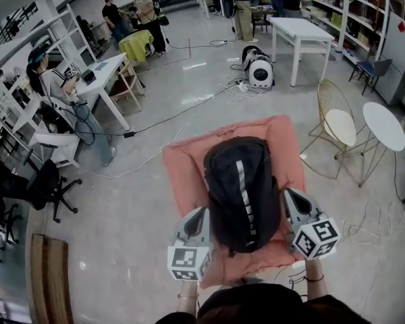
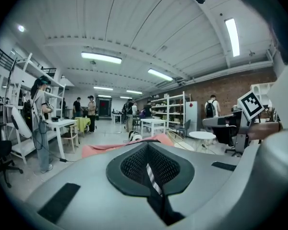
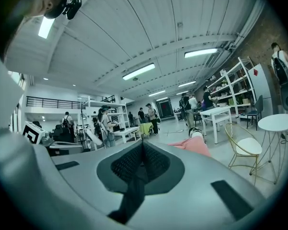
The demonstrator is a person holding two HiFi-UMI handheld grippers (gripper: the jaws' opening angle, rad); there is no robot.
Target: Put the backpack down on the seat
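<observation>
Two tools, the left gripper (image 1: pixel 203 212) and right gripper (image 1: pixel 288 194), clamp the backpack (image 1: pixel 243 187) by its straps (image 2: pixel 151 175) over the pink seat (image 1: pixel 182 167); lowering it squarely looks next.

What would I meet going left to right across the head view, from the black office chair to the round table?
office chair → left hand-held gripper → backpack → right hand-held gripper → round table
</observation>
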